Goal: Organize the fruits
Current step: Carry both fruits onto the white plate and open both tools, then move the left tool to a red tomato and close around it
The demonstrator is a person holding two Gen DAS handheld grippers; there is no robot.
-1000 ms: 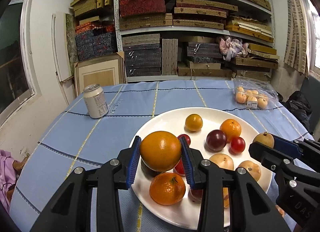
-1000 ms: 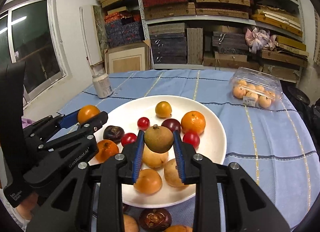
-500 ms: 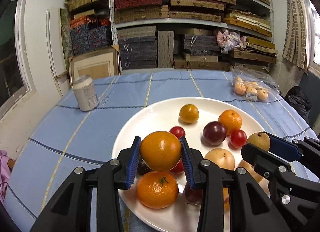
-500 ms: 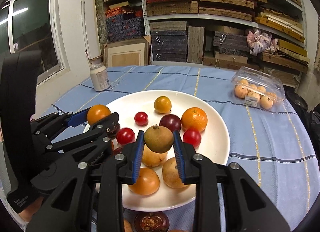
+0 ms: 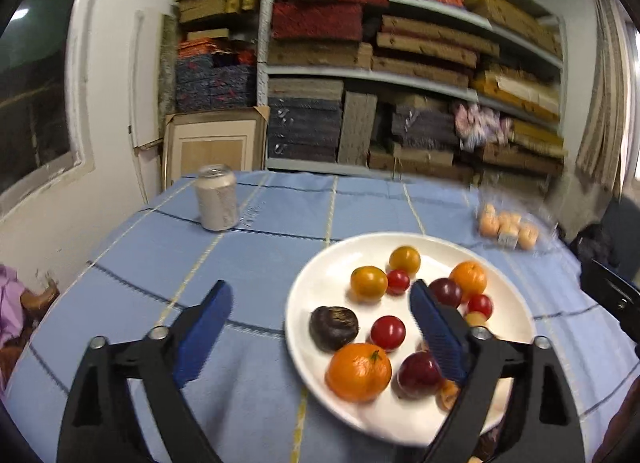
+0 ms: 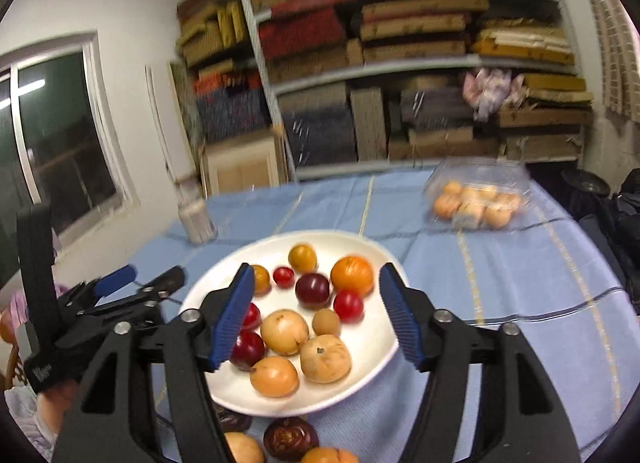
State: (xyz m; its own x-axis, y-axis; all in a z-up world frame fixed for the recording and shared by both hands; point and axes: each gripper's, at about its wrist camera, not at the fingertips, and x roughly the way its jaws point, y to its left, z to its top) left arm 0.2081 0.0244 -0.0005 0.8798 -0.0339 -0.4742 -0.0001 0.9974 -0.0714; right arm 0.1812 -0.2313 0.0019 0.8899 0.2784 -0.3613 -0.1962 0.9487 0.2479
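**On the blue cloth: plate of fruit, both grippers empty**

On the blue tablecloth [image 5: 256, 247] sits one white plate [image 5: 320, 283] with the fruit on it. Left gripper [image 5: 320, 327]: fingers spread wide, nothing between them, left finger over bare cloth, right finger over the plate. Right gripper [image 6: 316, 319]: fingers also spread wide, nothing pinched, hanging above the plate's near half.

Count on the plate, right wrist view:
- 1 big orange [image 6: 352, 275]
- 2 small yellow-orange fruits, one at the far rim [image 6: 303, 258], one partly behind the left finger [image 6: 261, 278]
- 2 dark plums [image 6: 312, 290], second near the left finger [image 6: 248, 349]
- 3 red cherry tomatoes [image 6: 348, 305], one half hidden by the finger
- 4 tan round fruits in the near half [image 6: 326, 358], one of them small

The left wrist view adds 1 dark brown fruit [image 5: 334, 328] and 1 mandarin [image 5: 359, 371] at the plate's left side, hidden in the other view.

Off the plate, near edge of the right view: about 4 more fruits on the cloth [image 6: 291, 438], partly cut off, count unsure.

Also 1 can [image 5: 216, 197] far left, well apart from the plate, and 1 clear box of pale fruits [image 6: 476, 199] far right; blurred, count unclear.
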